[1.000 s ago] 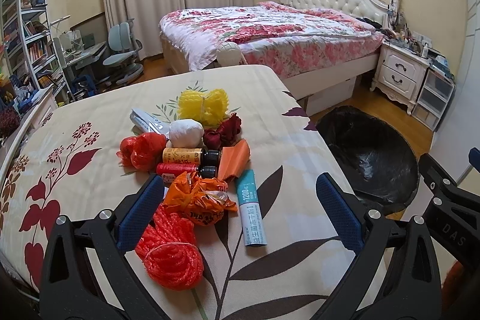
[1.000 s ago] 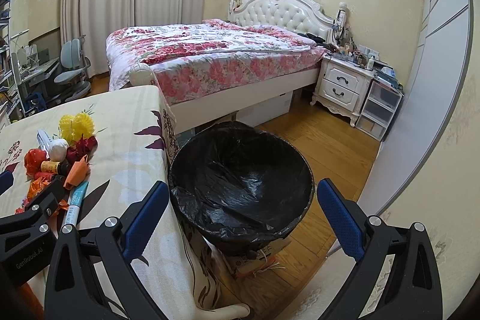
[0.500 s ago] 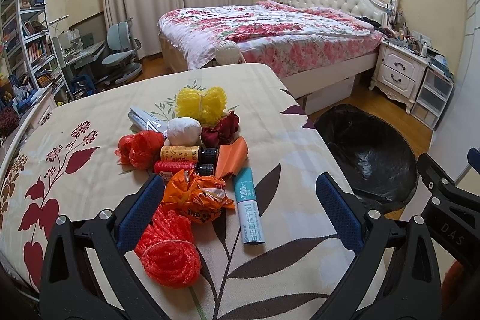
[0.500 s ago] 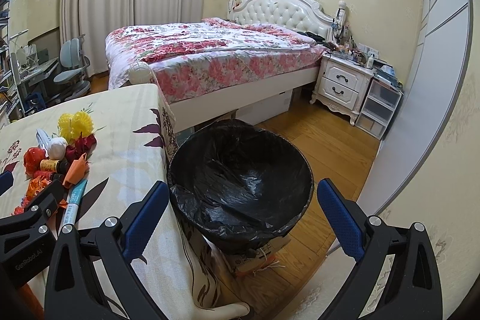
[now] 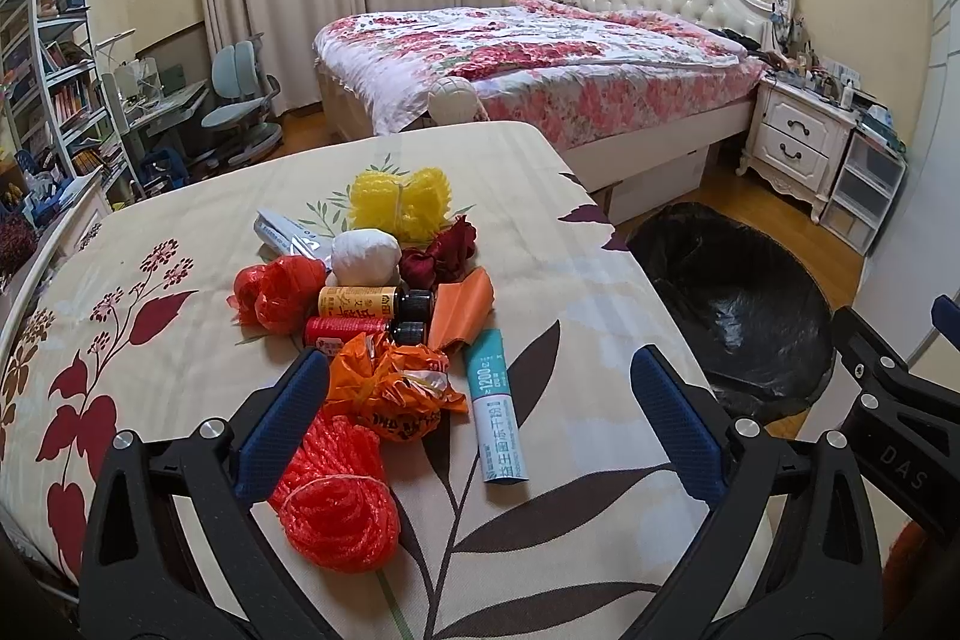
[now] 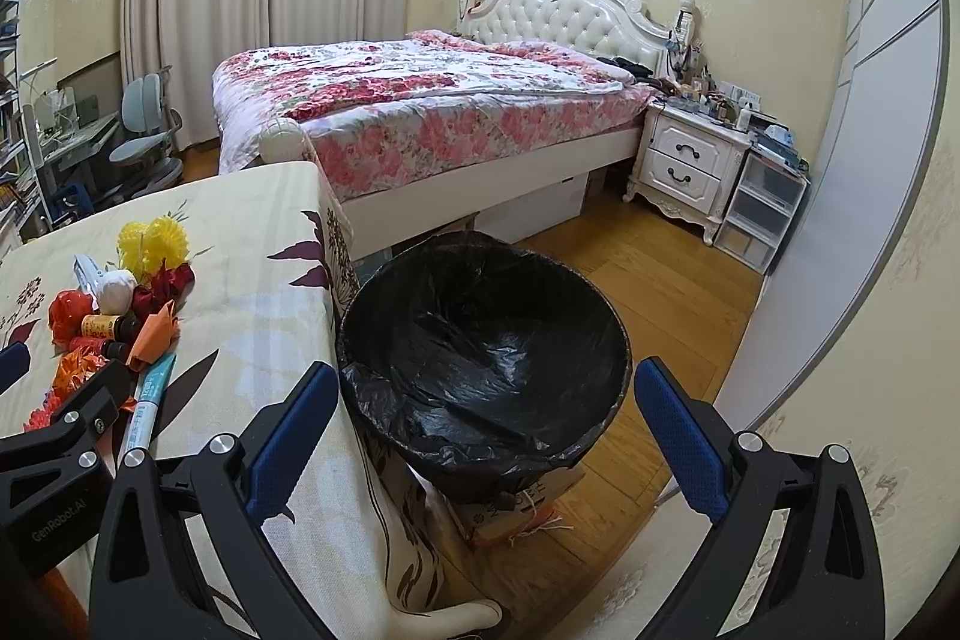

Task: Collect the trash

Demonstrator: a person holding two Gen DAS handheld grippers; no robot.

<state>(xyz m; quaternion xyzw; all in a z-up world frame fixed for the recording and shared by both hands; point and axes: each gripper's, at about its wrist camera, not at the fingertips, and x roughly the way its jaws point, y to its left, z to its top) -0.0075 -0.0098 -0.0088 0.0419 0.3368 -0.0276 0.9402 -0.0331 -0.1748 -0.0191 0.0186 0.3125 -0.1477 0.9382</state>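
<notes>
In a bedroom, on the table (image 5: pixel 540 244), the trash pile (image 5: pixel 384 304) sits by our wide-open, empty left gripper (image 5: pixel 480 421), and our right gripper (image 6: pixel 486 436), wide open too, waits over the black bin (image 6: pixel 480 340) so we can drop things in.

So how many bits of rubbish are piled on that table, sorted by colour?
Red or dark red: 4 (net ball, coiled netting, bottle, dark bow)
Orange: 2 (crumpled bag, folded wrapper)
Yellow: 2 (mesh puff, bottle)
White or silver: 2 (wad, flat packet)
Teal: 1 (tube)
Total: 11
</notes>
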